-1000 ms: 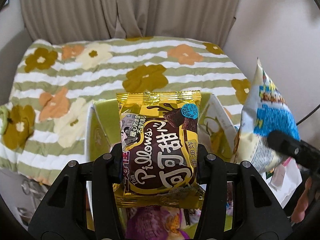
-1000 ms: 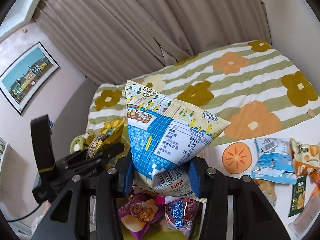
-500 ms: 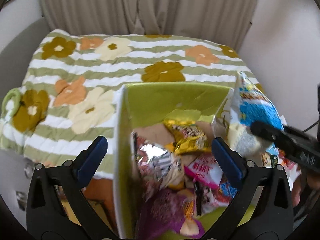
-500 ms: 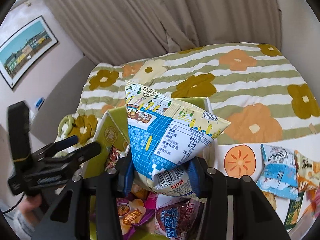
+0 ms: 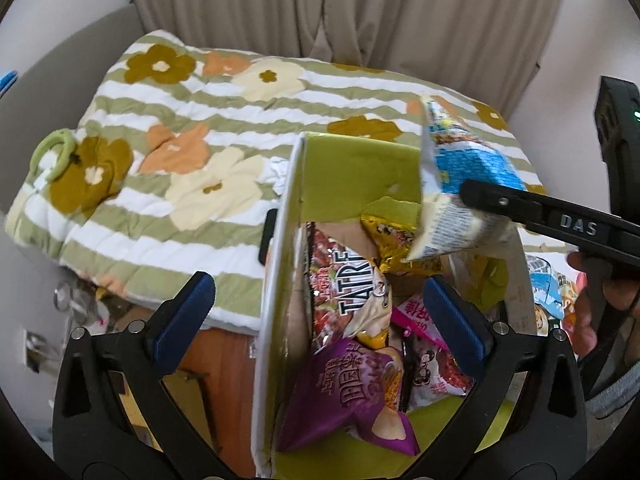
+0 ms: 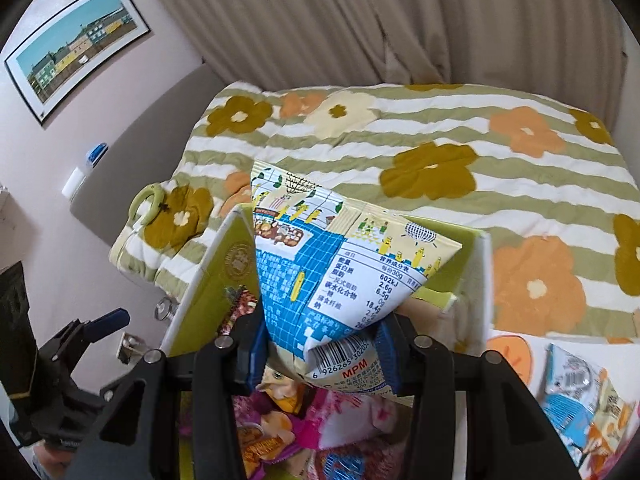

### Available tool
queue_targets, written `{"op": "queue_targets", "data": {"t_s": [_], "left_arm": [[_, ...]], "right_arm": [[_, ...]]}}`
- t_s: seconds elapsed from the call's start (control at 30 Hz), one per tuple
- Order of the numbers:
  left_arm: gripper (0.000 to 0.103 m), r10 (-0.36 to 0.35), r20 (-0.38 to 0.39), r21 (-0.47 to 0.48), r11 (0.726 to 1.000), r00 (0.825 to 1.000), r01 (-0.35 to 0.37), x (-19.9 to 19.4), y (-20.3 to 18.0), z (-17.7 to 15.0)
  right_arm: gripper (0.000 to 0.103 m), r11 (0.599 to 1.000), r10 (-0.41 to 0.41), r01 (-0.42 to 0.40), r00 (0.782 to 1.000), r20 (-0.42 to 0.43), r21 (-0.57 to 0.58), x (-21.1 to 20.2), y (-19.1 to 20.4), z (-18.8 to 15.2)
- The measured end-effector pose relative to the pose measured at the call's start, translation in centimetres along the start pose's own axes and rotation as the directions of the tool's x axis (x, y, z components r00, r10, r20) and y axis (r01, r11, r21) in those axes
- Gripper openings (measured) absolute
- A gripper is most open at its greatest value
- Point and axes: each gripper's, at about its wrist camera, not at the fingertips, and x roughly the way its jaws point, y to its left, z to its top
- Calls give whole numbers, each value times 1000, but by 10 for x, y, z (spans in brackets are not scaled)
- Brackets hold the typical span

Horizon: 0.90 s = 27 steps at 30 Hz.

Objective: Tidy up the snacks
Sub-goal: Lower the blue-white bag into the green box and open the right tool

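My right gripper (image 6: 320, 344) is shut on a blue and cream snack bag (image 6: 340, 264) and holds it above the open lime-green box (image 6: 208, 276). In the left wrist view the same bag (image 5: 456, 188) hangs over the box (image 5: 352, 168), which holds several snack packs, among them a yellow chocolate pack (image 5: 384, 236) and a purple chip bag (image 5: 352, 392). My left gripper (image 5: 316, 320) is open and empty, its jaws wide apart astride the box's left wall (image 5: 276, 300).
A flowered striped quilt (image 5: 192, 128) covers the bed behind the box. More snack packs (image 6: 580, 392) lie on the white surface to the right. A curtain hangs behind; a framed picture (image 6: 76, 48) is on the left wall.
My left gripper opened and let the yellow chocolate pack fall into the box, then drew back to the left. My right gripper carried the blue bag further over the box.
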Motion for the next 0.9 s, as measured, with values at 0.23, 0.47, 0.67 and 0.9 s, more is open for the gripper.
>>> {"op": "queue_targets", "data": {"t_s": [0.23, 0.47, 0.67, 0.9], "left_arm": [[103, 15, -7, -8, 1000, 1000, -15, -5, -2, -6], [103, -1, 0, 2, 1000, 1000, 1, -16, -7, -16], [103, -8, 28, 31, 999, 1000, 7, -41, -13, -23], [103, -42, 74, 67, 997, 996, 37, -81, -22, -32]], "right_arm": [[100, 996, 86, -86, 996, 10, 0, 15, 14, 0], [100, 998, 37, -35, 998, 50, -43, -4, 22, -14], [100, 1000, 6, -4, 996, 91, -22, -33, 25, -26], [100, 999, -47, 47, 987, 155, 5, -79, 34, -47]]}}
